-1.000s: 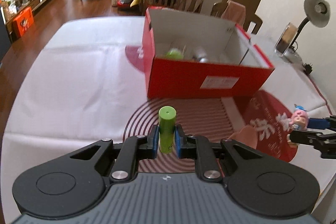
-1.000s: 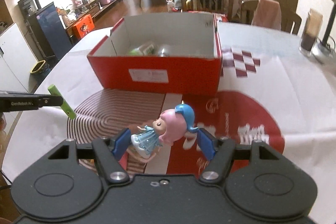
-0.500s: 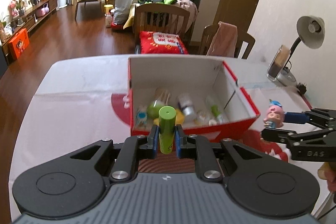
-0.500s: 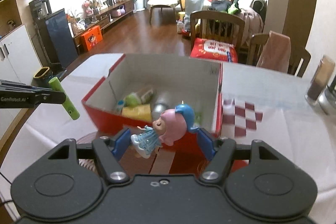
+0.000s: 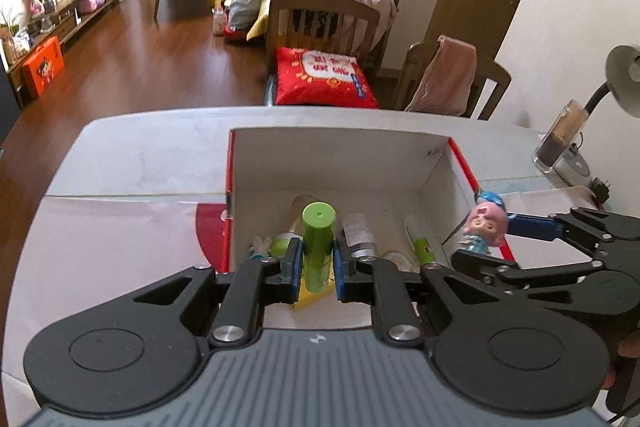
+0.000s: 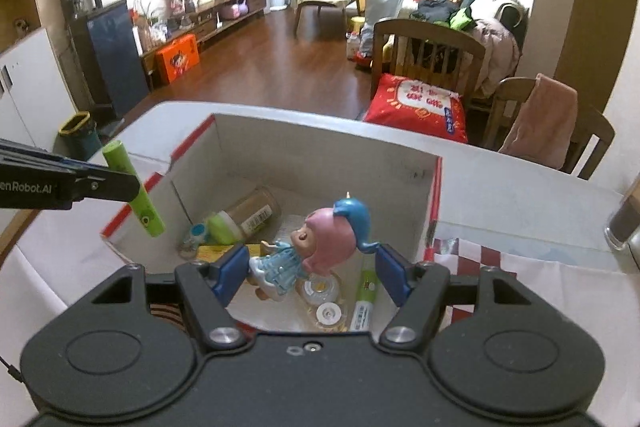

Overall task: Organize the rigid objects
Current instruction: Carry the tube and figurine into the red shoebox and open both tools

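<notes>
Fingers (image 5: 295, 264) of left gripper (image 5: 316, 267) clamp green tube (image 5: 318, 243); right gripper (image 6: 312, 269) pinches doll (image 6: 316, 247); both above red box (image 5: 340, 163); risk: doll, gripped aslant, slips or lands outside the box

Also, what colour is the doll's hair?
Pink, under a blue hat; the doll shows best in the right wrist view.

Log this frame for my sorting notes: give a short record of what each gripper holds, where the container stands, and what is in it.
left gripper: shut on green tube, upright, above the box
right gripper: shut on pink-haired doll, lying sideways between the pads
container: red box, open-topped, on white tablecloth
box contents: brown-capped bottle, other small bottles and tubes
</notes>
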Demonstrator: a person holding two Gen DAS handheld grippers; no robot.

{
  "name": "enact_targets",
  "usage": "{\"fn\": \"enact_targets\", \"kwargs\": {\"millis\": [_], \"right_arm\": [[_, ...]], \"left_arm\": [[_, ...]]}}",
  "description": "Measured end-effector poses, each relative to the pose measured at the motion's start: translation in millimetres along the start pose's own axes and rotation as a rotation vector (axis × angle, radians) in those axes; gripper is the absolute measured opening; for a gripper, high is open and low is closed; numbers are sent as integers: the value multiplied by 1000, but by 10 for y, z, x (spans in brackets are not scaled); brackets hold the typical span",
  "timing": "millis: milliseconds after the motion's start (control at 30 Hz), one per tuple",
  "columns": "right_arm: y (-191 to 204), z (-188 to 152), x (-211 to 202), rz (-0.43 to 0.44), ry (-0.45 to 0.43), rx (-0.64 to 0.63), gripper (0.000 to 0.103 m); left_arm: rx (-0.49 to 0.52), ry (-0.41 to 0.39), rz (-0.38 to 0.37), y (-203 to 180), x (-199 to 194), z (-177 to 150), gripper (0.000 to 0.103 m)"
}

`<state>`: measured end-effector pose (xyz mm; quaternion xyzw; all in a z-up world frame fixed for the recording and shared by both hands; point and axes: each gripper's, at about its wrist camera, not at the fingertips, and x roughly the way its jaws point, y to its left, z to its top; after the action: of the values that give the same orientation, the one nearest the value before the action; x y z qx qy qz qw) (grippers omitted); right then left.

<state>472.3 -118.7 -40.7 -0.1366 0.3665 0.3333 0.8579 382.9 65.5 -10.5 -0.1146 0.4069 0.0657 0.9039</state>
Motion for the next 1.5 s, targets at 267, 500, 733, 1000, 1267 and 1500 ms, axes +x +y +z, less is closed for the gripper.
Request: {"fn": "enact_targets", "kwargs": {"millis": [267, 500, 733, 1000, 1267, 1500], "right_arm": [[-27, 5, 370, -14, 66, -53, 69], [-13, 11, 605, -1, 116, -105, 69], [1, 6, 776, 11, 151, -143, 69], [41, 23, 883, 8, 180, -156, 69], [52, 61, 913, 8, 179, -143, 66], [33, 28, 868, 8, 181, -143, 68]], "left_arm": [[38, 50, 60, -114, 430, -37, 15], [22, 94, 73, -136, 730, -32, 15], [16, 124, 74, -159, 946, 18, 15], [26, 127, 86, -184, 1090, 115, 15], [29, 160, 115, -171, 1284, 172, 15], [41, 183, 117, -177, 1345, 130, 15]]}}
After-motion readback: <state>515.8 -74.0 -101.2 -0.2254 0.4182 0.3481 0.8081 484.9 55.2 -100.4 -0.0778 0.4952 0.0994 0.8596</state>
